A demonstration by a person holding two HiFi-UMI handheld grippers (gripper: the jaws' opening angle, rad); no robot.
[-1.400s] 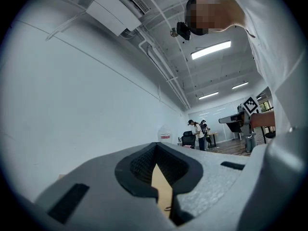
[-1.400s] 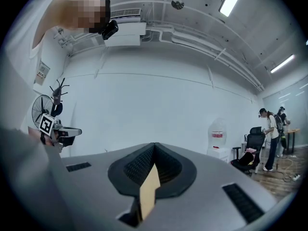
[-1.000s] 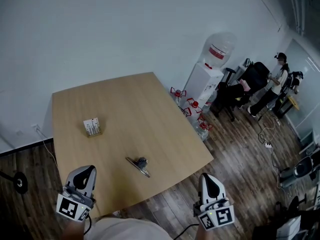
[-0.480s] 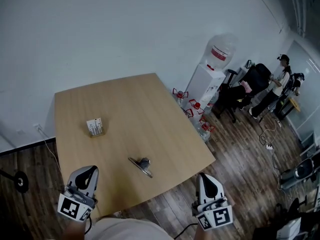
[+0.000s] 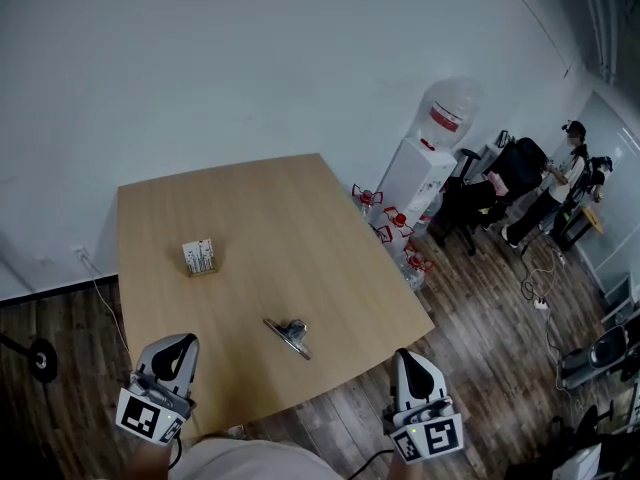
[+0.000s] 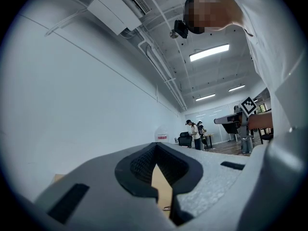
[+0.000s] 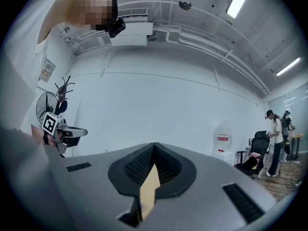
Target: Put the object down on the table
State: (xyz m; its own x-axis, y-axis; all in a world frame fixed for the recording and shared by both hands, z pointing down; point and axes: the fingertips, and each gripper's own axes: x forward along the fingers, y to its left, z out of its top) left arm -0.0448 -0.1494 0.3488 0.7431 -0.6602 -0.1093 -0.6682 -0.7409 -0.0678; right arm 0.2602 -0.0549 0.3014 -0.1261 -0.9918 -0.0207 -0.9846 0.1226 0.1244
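Lying flat on the worktop (image 5: 260, 208), the object (image 5: 288, 335) is a small dark grey metal piece with a thin flat strip that runs out to its near right. It rests alone toward the near edge, right of centre, touching neither tool. What kind of piece it is cannot be told.

The left tool (image 5: 177, 346) and the right tool (image 5: 407, 360) hang at the near edge of the worktop, one on each side of the object and well apart from it. Both have their jaws closed tip to tip and hold nothing.

Compared with a second ago, the object, the tools and the small box (image 5: 200, 257) keep the same layout; the whole scene sits slightly further right and lower in the head view.

The box, on the far left part of the worktop, carries dark print too small to read. The water dispenser (image 5: 418, 173) off the far right corner bears a bottle with a red label (image 5: 445, 120), also unreadable. Each tool's cube shows a black-and-white square marker (image 5: 141, 417).
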